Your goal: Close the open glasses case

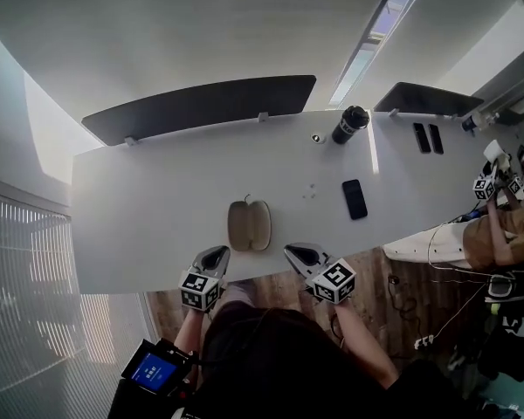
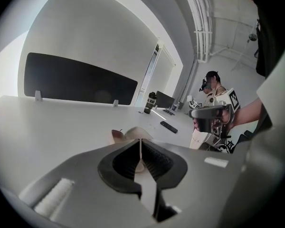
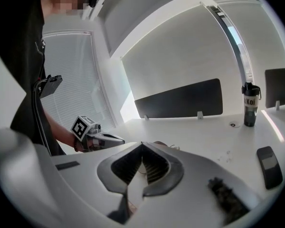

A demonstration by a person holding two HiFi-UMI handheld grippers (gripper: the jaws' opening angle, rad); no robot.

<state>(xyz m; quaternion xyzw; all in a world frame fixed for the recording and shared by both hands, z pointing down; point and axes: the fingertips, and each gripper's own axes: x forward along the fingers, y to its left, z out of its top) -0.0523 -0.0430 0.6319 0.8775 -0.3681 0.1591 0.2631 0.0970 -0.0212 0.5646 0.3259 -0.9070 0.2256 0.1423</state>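
Head view steeply down over table [image 1: 140,190], other two low at its edge, sharing glasses case [image 1: 249,225]

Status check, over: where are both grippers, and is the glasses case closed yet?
Left gripper and right gripper both shut, empty, at the table near edge. Glasses case open, flat just beyond them, untouched. Path clear; phone lies off right.

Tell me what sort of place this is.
Probably an office: a long white desk with dark divider screens along its far edge, and blinds over the window beside it.
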